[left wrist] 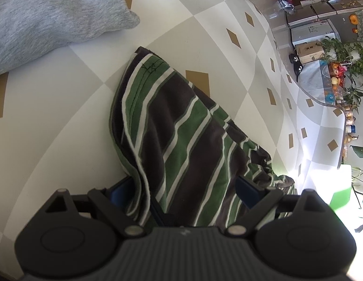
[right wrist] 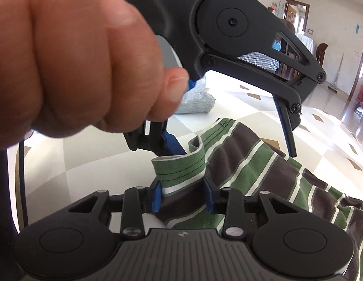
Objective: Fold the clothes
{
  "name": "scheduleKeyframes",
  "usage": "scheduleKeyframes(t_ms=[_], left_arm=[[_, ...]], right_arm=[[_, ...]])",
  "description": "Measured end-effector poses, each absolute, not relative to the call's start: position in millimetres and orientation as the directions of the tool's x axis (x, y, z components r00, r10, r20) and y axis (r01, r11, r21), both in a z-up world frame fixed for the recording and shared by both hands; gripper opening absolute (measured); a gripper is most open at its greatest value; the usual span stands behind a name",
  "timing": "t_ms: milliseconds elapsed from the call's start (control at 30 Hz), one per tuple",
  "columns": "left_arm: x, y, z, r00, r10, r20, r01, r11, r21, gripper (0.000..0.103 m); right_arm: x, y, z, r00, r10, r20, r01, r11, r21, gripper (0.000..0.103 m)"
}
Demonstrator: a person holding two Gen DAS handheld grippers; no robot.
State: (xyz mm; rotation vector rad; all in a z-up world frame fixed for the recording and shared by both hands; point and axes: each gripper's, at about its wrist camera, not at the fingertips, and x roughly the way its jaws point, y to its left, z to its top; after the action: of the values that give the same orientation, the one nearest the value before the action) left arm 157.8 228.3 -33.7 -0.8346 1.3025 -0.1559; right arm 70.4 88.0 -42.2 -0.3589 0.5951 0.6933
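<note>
The right claw (right wrist: 183,195) is pinching the hem of the striped garment (right wrist: 263,175), which is lying crumpled on the checkered tabletop (right wrist: 64,159). The left claw (right wrist: 235,149) is hanging spread above it at twelve o'clock. A grey garment (left wrist: 48,21) is lying at eleven o'clock.

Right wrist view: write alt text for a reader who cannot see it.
The right gripper pinches the hem of a green, brown and white striped garment over a checkered surface. A hand holds the left gripper, open, just above it.
</note>
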Motion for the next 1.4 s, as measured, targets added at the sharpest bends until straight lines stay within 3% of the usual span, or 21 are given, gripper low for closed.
scheduleKeyframes(t_ms=[67, 133, 567, 633, 700, 867, 1000, 1133, 1400], left_arm=[[158, 231, -36, 0.292, -0.526, -0.799, -0.352, 0.718, -0.601, 0.093], [160, 232, -38, 0.289, -0.507, -0.812, -0.354, 0.732, -0.583, 0.093], [184, 229, -40, 0.33, -0.509, -0.795, -0.32, 0.732, -0.602, 0.09], [188, 228, -40, 0.335, -0.511, -0.791, -0.314, 0.731, -0.605, 0.082], [193, 227, -41, 0.34, -0.513, -0.788, -0.309, 0.731, -0.609, 0.057], [193, 220, -40, 0.346, -0.493, -0.798, -0.312, 0.742, -0.593, 0.052], [191, 213, -39, 0.346, -0.444, -0.826, -0.3, 0.782, -0.546, 0.018], [185, 208, -34, 0.366, -0.413, -0.834, -0.281, 0.805, -0.523, 0.01], [171, 198, -11, 0.449, -0.399, -0.799, -0.241, 0.807, -0.539, 0.007]], right_arm=[[75, 85, -41, 0.619, 0.477, -0.624, -0.672, 0.733, -0.105, 0.015], [80, 80, -37, 0.628, 0.47, -0.62, -0.651, 0.754, -0.088, 0.011], [77, 48, -7, 0.65, 0.505, -0.568, -0.625, 0.78, -0.021, 0.008], [74, 45, -5, 0.651, 0.508, -0.565, -0.625, 0.78, -0.019, 0.008], [71, 43, -1, 0.655, 0.508, -0.559, -0.623, 0.782, -0.018, 0.008], [64, 34, 4, 0.666, 0.511, -0.543, -0.617, 0.787, -0.016, 0.008], [61, 28, 9, 0.676, 0.506, -0.536, -0.612, 0.791, -0.024, 0.008], [57, 24, 12, 0.685, 0.501, -0.53, -0.607, 0.794, -0.033, 0.008], [47, 9, 19, 0.712, 0.487, -0.505, -0.589, 0.807, -0.052, 0.008]])
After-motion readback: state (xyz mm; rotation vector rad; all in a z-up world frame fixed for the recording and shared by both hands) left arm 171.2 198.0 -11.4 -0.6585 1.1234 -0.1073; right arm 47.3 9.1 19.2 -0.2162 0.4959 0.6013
